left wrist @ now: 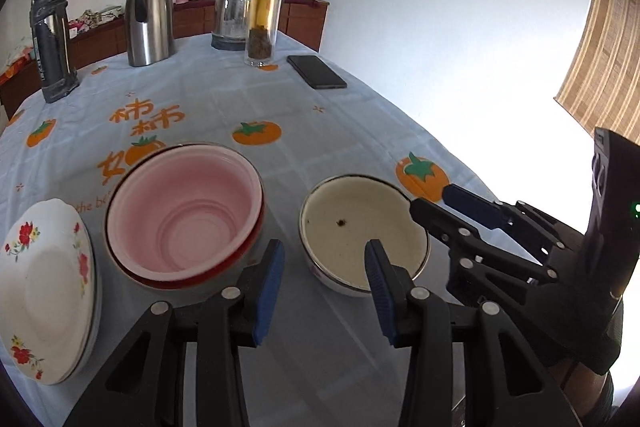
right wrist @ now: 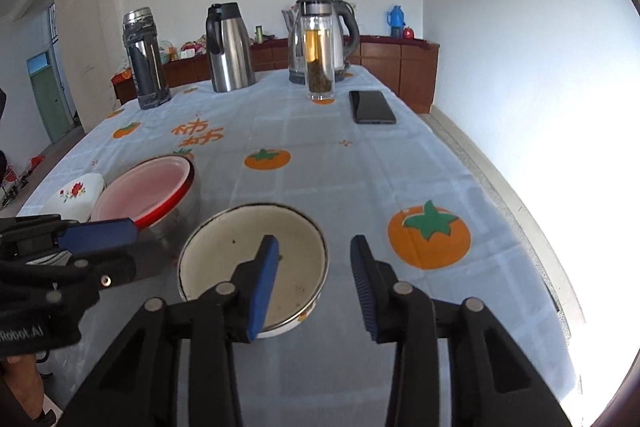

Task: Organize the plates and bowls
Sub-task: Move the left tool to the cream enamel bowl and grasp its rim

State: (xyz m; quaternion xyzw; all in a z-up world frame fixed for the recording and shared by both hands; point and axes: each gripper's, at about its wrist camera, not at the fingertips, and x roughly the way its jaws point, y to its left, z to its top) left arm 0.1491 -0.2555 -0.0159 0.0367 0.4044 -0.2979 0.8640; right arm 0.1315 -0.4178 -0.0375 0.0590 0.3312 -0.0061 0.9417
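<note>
Sitting empty, the cream bowl (right wrist: pixel 256 259) has both grippers' fingers (right wrist: pixel 264 287) spread.

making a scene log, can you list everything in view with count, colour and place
cream enamel bowl: 1, cream, near edge, between both grippers
pink bowl: 1, pink, nested in a red-rimmed bowl, left of the cream bowl
floral plates: stack, white with red flowers, far left
flasks: 2, steel, far end
kettle: 1, steel, far end
tea bottle: 1, clear, before kettle
phone: 1, black, far right
tablecloth: 1, pale blue, orange fruit print
left gripper: open, empty
right gripper: open, straddling cream bowl's rim
</note>
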